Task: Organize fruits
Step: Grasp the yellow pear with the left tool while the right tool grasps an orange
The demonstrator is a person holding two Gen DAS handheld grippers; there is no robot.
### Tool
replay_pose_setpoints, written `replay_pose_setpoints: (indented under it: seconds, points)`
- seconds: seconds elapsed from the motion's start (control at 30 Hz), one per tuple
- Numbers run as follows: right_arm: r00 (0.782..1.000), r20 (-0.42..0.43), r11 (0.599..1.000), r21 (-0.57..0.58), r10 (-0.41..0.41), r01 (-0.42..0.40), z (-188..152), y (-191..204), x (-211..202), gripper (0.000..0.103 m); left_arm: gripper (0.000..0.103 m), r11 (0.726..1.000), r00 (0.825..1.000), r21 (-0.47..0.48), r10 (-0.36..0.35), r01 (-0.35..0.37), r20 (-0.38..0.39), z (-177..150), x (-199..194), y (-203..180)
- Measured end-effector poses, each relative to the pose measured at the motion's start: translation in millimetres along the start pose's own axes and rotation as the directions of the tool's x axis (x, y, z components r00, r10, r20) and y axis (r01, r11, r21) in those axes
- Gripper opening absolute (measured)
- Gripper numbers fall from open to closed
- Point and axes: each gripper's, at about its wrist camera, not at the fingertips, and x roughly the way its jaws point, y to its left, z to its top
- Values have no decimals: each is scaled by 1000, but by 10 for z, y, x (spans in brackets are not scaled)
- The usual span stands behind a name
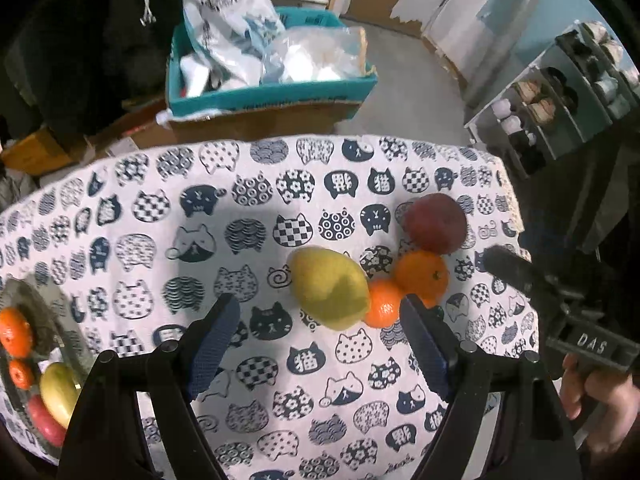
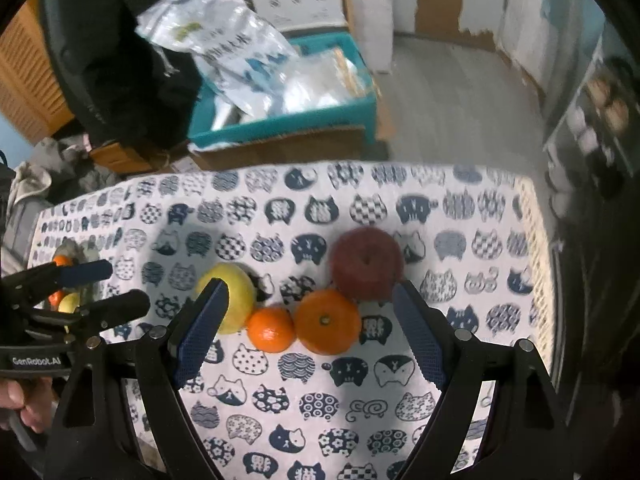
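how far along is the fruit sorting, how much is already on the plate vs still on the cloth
Partly done. The plate already holds two oranges, a yellow fruit and a red one. Nothing is in hand: left gripper and right gripper both hover with open jaws. Left: the yellow fruit, small orange, large orange and red apple still on the tablecloth.

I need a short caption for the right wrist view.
Open right gripper above pear, two oranges and apple on cat-print cloth.

1. Yellow pear (image 1: 326, 294) on the tabletop, touching a small mandarin (image 1: 383, 306).
2. Bigger orange (image 1: 421, 278) touches the mandarin and the red apple (image 1: 435, 222).
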Motion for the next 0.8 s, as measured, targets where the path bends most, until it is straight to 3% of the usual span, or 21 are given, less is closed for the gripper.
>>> replay_pose_setpoints:
  seconds: [0.17,0.43,0.73,0.8]
  points:
    - [999,-41,998,58,-3,5,-68,-173,261,85,83,999,999,-37,-3,1,-49,38,349,18]
    - [996,-89,998,61,-13,18,-140,-272,509,85,83,988,991,-129,-100,88,-91,71,752,50]
    - [992,-127,998,64,-6,14,-151,-288,711,85,85,984,982,-126,-142,126,-128,79,1049,14]
    - [990,-139,998,65,-9,18,-167,-288,765,85,76,984,979,-123,-144,127,-142,48,1098,34]
